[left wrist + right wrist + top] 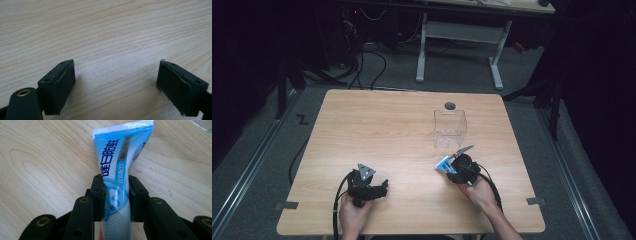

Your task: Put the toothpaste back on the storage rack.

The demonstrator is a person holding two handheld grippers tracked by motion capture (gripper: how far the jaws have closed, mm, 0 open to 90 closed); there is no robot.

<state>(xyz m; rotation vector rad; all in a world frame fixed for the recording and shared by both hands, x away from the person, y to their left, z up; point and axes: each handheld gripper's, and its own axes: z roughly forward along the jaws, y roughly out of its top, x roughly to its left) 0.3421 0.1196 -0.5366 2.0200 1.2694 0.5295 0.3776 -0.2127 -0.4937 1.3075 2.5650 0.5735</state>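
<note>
— Tongs first: what did each pair have?

— Right tongs (116, 195) were clamped across a blue-and-white toothpaste tube (120, 162); left tongs (116, 87) stood spread over bare counter (100, 30), gripping nothing.

— Where was the tube relative to the clear box (450, 129)?

— Held just above the counter near its right front, with the box close ahead and slightly left (the left hand was well apart from it).

— And its long axis?

— Along the tongs' own line, crimped flat end pointing forward, away from the hand; the cap end was hidden behind the jaws.
</note>
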